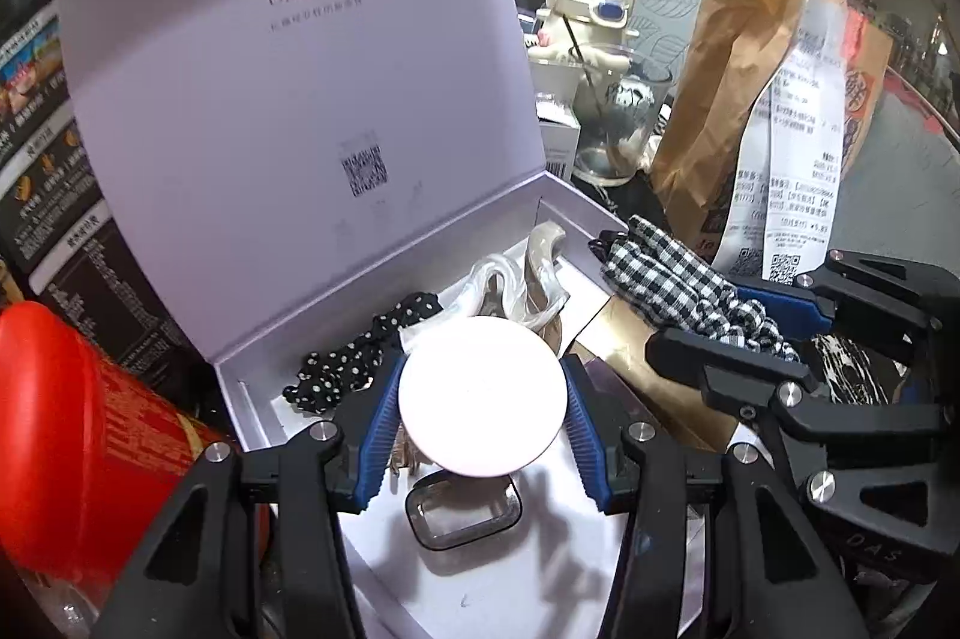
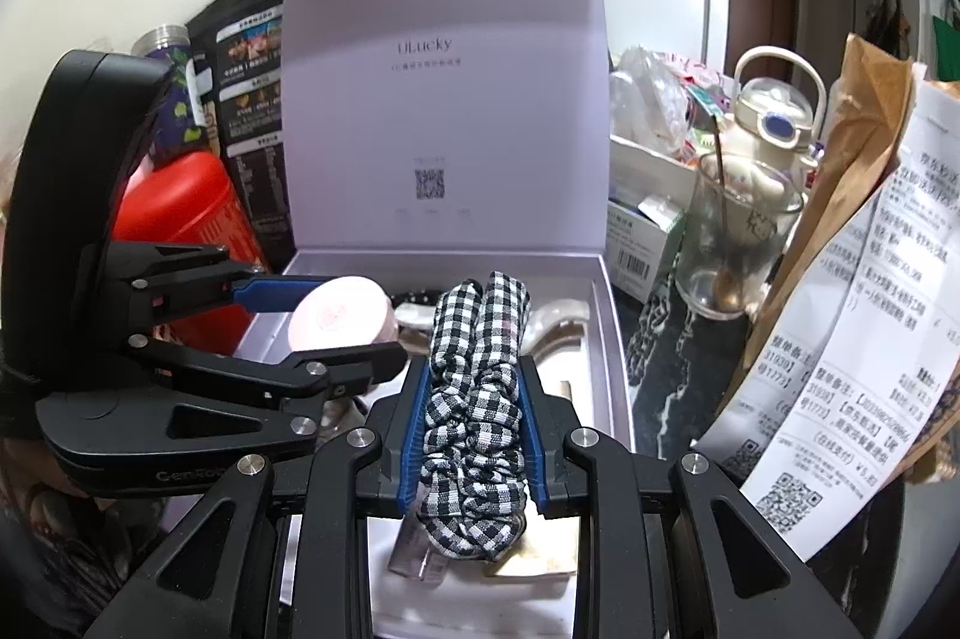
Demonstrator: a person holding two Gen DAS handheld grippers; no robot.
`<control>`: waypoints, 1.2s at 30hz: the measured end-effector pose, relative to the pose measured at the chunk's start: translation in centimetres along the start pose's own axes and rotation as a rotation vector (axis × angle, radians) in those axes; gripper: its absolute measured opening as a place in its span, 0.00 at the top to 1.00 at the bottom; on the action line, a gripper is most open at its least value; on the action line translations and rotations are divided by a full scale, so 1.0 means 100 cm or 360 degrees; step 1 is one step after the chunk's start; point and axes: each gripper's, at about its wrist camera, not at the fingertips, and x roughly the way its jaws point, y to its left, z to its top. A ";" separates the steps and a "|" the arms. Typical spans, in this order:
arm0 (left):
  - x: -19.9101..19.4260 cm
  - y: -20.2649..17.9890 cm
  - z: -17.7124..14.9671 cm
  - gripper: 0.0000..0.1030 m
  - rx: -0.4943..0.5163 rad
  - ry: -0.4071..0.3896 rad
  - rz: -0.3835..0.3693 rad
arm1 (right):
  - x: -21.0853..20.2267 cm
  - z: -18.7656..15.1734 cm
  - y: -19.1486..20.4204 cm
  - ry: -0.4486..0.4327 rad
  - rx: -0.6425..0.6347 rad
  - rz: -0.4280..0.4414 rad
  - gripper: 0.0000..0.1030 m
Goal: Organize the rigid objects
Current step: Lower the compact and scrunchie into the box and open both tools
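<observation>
Lilac card, and "ULucky" reads clearly on the raised lid of the gift box (image 2: 444, 111), a QR code printed lower down the same panel. Left tongs (image 1: 483, 402) are clamped on a round pale-pink tin (image 1: 483, 396), held just over the box interior, its blue pads pressing both sides. Right tongs (image 2: 474, 423) are clamped together on a black-and-white gingham scrunchie (image 2: 474, 387), bunched and ruffled, hanging above the box's near edge. Inside the box lie a black polka-dot scrunchie (image 1: 360, 357), a pearly hair claw (image 1: 534, 285) and a clear square-framed case (image 1: 462, 513). On the counter to the right stands a brown paper bag (image 1: 726, 99) with a long printed receipt (image 2: 864, 339) carrying its own QR code. "CenRob…" shows on the left tongs' body.
</observation>
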 end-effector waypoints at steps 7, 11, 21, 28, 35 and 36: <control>0.021 0.002 -0.003 0.51 0.0006 0.0064 0.0055 | 0.021 -0.007 -0.001 0.0079 0.0024 0.0025 0.74; 0.033 0.004 -0.007 0.51 0.0024 0.0100 0.0081 | 0.031 -0.011 -0.001 0.0122 0.0026 0.0018 0.74; 0.039 0.000 -0.007 0.51 0.0068 0.0102 0.0098 | 0.037 -0.015 0.000 0.0130 -0.0009 -0.0029 0.74; 0.040 -0.006 -0.009 0.51 0.0119 0.0098 0.0134 | 0.035 -0.015 -0.001 0.0136 -0.0010 -0.0080 0.73; 0.038 -0.009 -0.011 0.51 0.0164 0.0102 0.0166 | 0.034 -0.013 0.000 0.0145 -0.0024 -0.0097 0.72; 0.038 -0.009 -0.012 0.51 0.0165 0.0105 0.0166 | 0.034 -0.013 0.000 0.0150 -0.0020 -0.0100 0.71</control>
